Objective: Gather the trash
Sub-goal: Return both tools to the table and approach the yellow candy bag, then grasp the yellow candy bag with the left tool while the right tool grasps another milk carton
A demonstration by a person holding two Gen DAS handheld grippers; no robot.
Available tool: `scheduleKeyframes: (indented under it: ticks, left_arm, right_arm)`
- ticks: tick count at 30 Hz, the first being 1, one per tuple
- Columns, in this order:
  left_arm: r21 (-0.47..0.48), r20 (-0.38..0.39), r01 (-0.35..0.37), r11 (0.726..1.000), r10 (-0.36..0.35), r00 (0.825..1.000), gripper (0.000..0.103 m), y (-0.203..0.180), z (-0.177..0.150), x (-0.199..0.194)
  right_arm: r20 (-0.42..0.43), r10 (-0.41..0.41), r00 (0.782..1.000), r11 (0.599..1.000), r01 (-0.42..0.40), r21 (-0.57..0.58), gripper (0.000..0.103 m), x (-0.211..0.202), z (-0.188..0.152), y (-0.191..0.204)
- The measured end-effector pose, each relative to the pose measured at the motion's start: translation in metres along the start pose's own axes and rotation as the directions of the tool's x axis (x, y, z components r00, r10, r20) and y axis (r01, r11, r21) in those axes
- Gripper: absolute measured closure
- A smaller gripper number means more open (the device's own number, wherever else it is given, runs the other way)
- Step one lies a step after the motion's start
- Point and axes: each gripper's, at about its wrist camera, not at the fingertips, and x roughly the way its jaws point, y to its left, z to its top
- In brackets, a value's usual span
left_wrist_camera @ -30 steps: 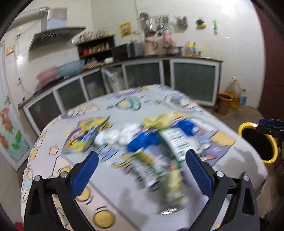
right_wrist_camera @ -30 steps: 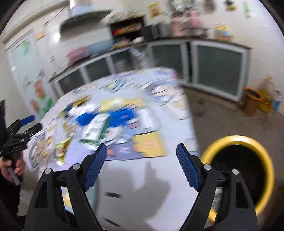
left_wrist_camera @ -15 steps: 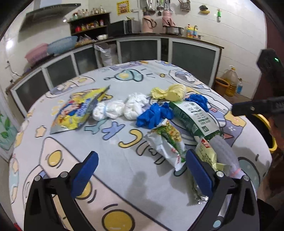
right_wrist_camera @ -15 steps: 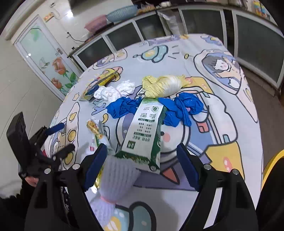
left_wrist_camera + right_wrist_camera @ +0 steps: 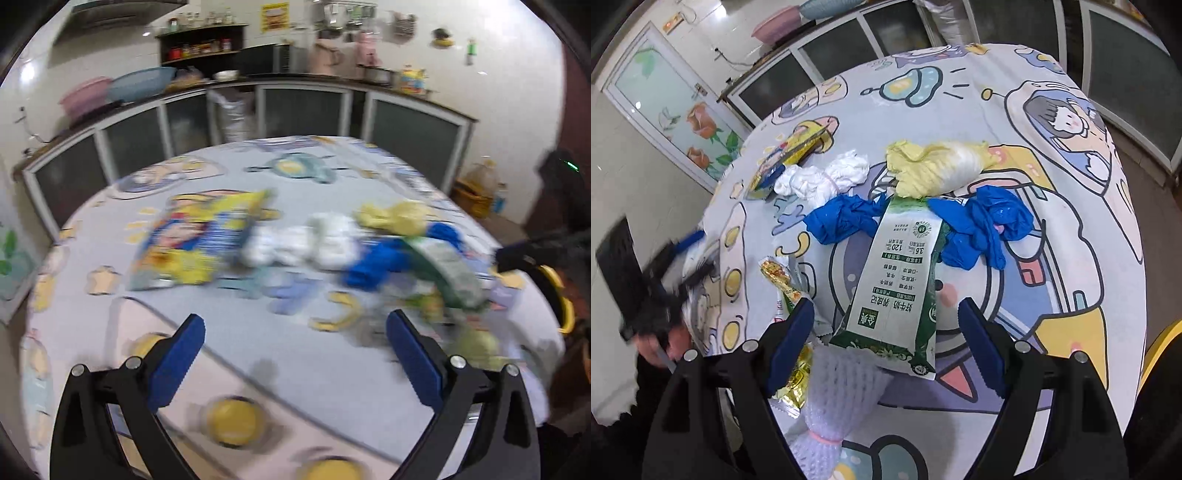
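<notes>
right gripper (image 5: 886,345) fingers spread, gripping nothing | green-white milk pouch (image 5: 899,280) lies between and beyond its fingers on counter (image 5: 1071,229), print reads "120", "3.6" | white foam net (image 5: 831,398) below fingers | left gripper (image 5: 295,354) fingers spread, empty; view blurred

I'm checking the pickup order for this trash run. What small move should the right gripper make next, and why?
Probably lower the right gripper a little onto the near end of the green-and-white milk pouch and close. Its jaws stand open and empty, the pouch's end lies between them, and it rests on top of the blue gloves, so it looks free to lift first.
</notes>
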Motion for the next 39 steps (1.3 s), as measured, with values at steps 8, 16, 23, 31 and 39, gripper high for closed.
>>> scheduleKeyframes:
  ticks: [8, 16, 23, 31, 39]
  left_arm:
    - [0.079, -0.056, -0.126, 0.989, 0.13, 0.99, 0.008, 0.047, 0.039, 0.038]
    - [0.183, -0.099, -0.07, 0.981, 0.089, 0.991, 0.008, 0.029, 0.039, 0.062]
    - [0.257, -0.149, -0.107, 0.961, 0.148, 0.978, 0.008, 0.013, 0.044, 0.092]
    - [0.238, -0.217, -0.14, 0.961, 0.193, 0.957, 0.008, 0.021, 0.056, 0.126]
    - [0.158, -0.264, -0.106, 0.982, 0.146, 0.953, 0.012, 0.037, 0.065, 0.152]
  right_arm:
    - [-0.025, -0.009, 1.0, 1.0, 0.009, -0.013, 0.026, 0.015, 0.006, 0.002]
    - [-0.044, -0.009, 0.999, 1.0, 0.008, -0.013, 0.026, 0.021, 0.008, -0.005]
    - [-0.061, -0.018, 0.998, 1.0, 0.017, -0.018, 0.026, 0.027, 0.009, -0.003]
    - [-0.103, -0.086, 0.991, 0.996, 0.082, -0.042, 0.026, 0.048, 0.02, 0.005]
    - [-0.158, -0.093, 0.983, 0.996, 0.089, -0.032, 0.034, 0.072, 0.028, 0.005]
